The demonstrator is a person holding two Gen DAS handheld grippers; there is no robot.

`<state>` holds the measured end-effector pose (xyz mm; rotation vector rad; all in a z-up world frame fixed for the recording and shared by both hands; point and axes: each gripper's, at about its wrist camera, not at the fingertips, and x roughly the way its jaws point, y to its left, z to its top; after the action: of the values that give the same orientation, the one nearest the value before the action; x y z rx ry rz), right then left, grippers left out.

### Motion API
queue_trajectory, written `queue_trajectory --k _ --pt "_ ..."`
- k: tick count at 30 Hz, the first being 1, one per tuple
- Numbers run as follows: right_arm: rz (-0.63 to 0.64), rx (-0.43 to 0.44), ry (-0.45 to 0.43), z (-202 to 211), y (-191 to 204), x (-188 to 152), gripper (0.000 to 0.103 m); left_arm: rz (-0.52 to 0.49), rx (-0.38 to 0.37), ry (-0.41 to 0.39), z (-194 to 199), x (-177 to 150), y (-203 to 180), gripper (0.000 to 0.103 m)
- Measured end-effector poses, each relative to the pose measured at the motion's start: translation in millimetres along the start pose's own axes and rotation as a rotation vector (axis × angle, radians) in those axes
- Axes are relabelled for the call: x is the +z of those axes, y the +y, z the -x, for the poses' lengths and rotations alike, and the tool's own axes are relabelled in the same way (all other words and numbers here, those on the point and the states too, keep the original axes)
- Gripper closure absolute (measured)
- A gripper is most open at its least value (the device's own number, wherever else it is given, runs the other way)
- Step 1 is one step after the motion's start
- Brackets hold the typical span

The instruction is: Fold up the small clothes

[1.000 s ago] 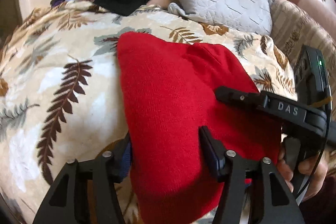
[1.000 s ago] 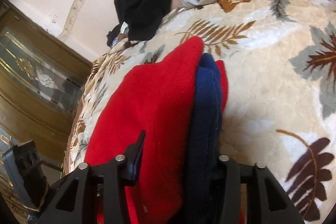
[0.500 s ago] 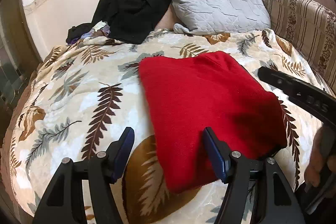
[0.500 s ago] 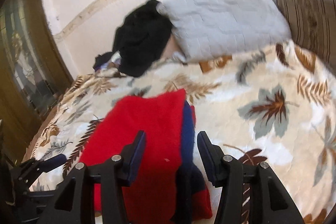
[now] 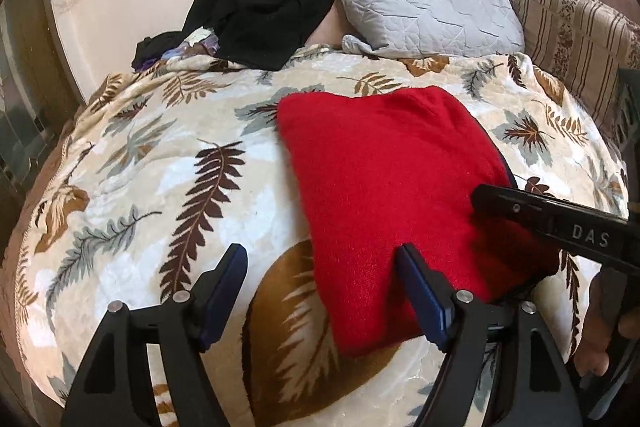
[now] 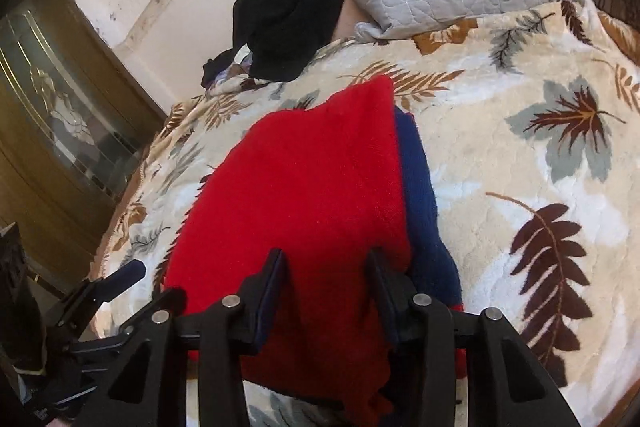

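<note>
A folded red knit garment [image 5: 384,187] lies flat on the leaf-print blanket [image 5: 160,167]. In the right wrist view the garment [image 6: 304,195] shows a navy blue layer [image 6: 420,195] along its right edge. My left gripper [image 5: 322,267] is open and empty, its right finger at the garment's near-left edge. My right gripper [image 6: 326,269] is open, low over the garment's near end, holding nothing. It also shows in the left wrist view [image 5: 560,223] at the garment's right side.
A grey quilted pillow [image 5: 424,3] and a heap of black clothes [image 5: 260,7] lie at the head of the bed. A striped cushion [image 5: 580,39] is at the right. A glass-panelled wooden door [image 6: 52,107] stands to the left.
Both grippers let go of the garment and drew back and up. The right gripper then came back low over the garment's near end. The garment lies flat.
</note>
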<state>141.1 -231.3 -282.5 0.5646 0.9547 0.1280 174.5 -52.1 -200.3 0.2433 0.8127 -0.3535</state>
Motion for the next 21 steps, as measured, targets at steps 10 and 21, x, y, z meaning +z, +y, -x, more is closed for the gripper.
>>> queue_trajectory --k 10,21 --pt "0.139 -0.186 -0.115 69 33 -22 0.041 0.011 0.096 -0.072 39 -5 -1 0.021" --pt "0.180 -0.291 -0.180 133 62 -35 0.032 0.141 0.174 -0.207 115 -15 16 0.008"
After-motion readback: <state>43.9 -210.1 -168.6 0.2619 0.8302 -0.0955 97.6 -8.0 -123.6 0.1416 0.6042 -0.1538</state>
